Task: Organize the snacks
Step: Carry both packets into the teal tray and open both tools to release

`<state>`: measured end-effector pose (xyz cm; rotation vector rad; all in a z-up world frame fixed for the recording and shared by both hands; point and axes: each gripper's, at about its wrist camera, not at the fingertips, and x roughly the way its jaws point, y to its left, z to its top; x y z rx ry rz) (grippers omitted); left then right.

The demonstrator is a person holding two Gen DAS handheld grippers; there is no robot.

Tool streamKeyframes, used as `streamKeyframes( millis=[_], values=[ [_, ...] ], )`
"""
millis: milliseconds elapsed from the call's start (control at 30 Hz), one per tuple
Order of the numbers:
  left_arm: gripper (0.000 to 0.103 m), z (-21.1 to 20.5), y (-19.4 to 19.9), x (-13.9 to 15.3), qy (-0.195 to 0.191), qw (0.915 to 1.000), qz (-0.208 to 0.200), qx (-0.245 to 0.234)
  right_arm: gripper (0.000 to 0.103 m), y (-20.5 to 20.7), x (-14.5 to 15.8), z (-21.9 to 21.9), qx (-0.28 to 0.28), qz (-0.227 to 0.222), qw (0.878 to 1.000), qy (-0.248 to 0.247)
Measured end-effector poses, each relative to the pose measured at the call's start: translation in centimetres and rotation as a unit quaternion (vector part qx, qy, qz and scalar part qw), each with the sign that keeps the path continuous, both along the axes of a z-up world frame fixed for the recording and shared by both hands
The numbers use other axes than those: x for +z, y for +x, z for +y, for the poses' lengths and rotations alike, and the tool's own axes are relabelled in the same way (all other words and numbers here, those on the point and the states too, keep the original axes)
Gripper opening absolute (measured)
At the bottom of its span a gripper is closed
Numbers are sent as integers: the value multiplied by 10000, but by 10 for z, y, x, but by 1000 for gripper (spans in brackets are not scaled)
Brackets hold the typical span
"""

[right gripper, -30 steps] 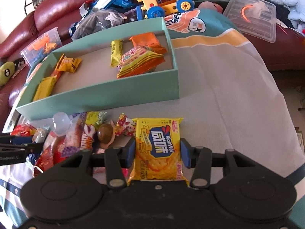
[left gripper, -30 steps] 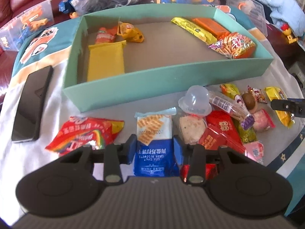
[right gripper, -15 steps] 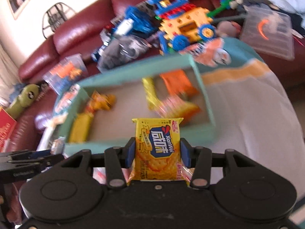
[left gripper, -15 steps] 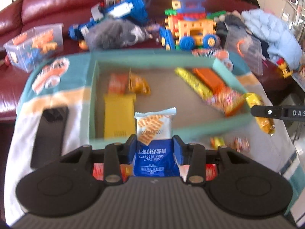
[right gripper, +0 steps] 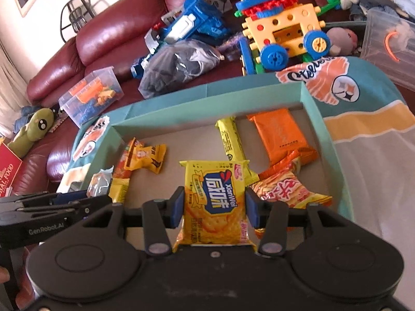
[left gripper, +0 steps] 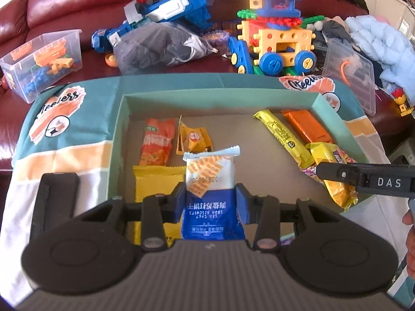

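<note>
Left gripper (left gripper: pixel 210 204) is clamping a blue-white biscuit pack (left gripper: pixel 211 181) over the teal box (left gripper: pixel 218 96) while right gripper (right gripper: pixel 214 207) is pinching a yellow cracker pack (right gripper: pixel 215 197) above it, each gripped by its edges, probably for dropping among snacks inside.

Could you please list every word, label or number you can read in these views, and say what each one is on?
"XianWei": yellow cracker packet in the right hand-held gripper.
"SEA SALT SODA BISCUITS", upside down: blue and white biscuit packet in the left hand-held gripper.
"DAS": right hand-held gripper's side, left wrist view.
"GenRobot.AI": left hand-held gripper's side, right wrist view.
"Steelers": tablecloth.
"FOOD": red box.
Chinese print and date stamp: too small to read reliably.
</note>
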<state>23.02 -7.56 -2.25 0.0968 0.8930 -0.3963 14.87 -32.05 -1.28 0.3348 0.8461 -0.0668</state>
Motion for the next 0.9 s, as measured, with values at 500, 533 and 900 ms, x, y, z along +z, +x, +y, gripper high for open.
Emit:
streamKeyframes(
  millis=[500,533,900],
  values=[
    [102,5,-2,1,140,9991,-306,275,85,1,-4,-7,-95,9,9996,270],
    [103,6,-3,4,148,9989,-347,291,87,-2,0,-7,-107,-64,9996,267],
    [103,23,-40,26,104,9988,-344,337,103,-48,39,-13,-204,-469,9984,230]
  ],
)
